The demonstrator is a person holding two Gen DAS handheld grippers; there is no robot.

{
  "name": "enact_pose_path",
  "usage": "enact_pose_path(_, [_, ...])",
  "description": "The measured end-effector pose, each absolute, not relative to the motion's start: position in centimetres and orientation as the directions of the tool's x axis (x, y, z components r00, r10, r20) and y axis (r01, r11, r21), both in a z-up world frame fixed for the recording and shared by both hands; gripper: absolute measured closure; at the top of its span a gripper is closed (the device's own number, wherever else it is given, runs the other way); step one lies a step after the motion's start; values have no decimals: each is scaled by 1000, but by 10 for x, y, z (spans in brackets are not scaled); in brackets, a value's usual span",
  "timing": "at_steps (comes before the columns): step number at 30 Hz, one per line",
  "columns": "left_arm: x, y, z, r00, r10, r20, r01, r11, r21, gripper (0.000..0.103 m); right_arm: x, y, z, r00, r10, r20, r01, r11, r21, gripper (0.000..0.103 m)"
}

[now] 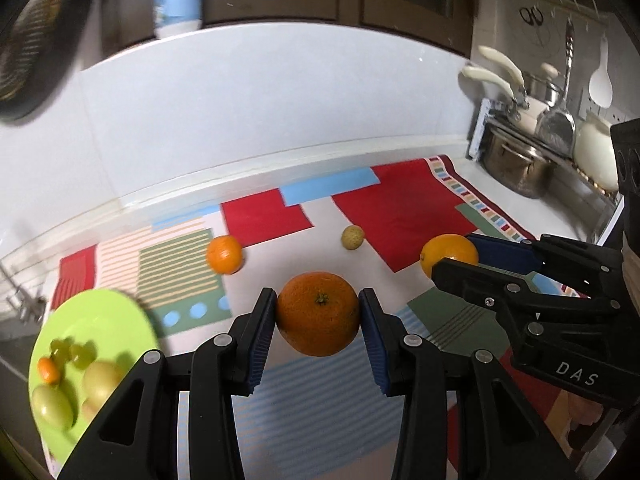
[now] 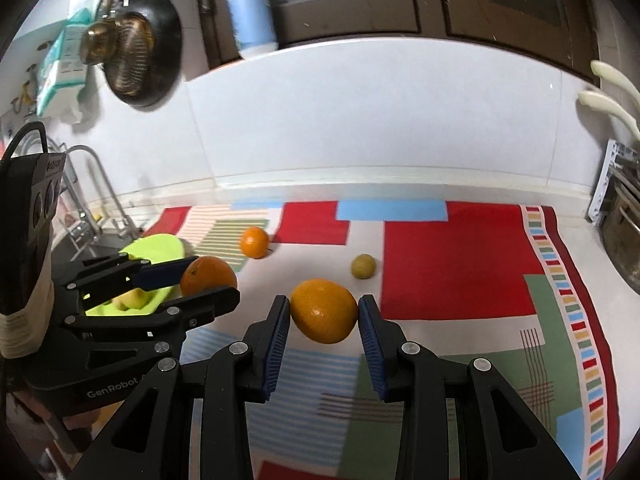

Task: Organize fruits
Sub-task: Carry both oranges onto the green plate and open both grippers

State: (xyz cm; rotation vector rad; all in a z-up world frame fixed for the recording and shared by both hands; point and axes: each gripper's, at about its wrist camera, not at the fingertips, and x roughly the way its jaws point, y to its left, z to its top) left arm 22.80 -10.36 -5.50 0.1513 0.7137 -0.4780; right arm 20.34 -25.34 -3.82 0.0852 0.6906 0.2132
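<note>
My left gripper (image 1: 319, 312) is shut on a dark orange (image 1: 318, 314) and holds it above the mat. My right gripper (image 2: 324, 312) is shut on a lighter orange (image 2: 324, 311); it also shows at the right of the left wrist view (image 1: 450, 254). A small mandarin (image 1: 225, 254) and a small yellow-green fruit (image 1: 352, 237) lie on the patterned mat (image 1: 400, 208). A green plate (image 1: 88, 320) at the left holds grapes (image 1: 72, 352), a tiny orange fruit (image 1: 49, 370) and pale green fruits (image 1: 52, 406).
Pots and utensils (image 1: 532, 148) stand on a rack at the right. A sink with a tap (image 2: 96, 200) lies left of the plate. A white wall runs behind the counter, with a pan (image 2: 140, 60) hanging on it and a bottle (image 2: 252, 12) on the ledge above.
</note>
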Motion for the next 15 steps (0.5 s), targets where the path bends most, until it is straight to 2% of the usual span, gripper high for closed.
enact_pose_path(15, [171,-25,-37,739,-258,-622,311,950,-24,61,168,-189,-20,742,322,-588,-293,945,148,67])
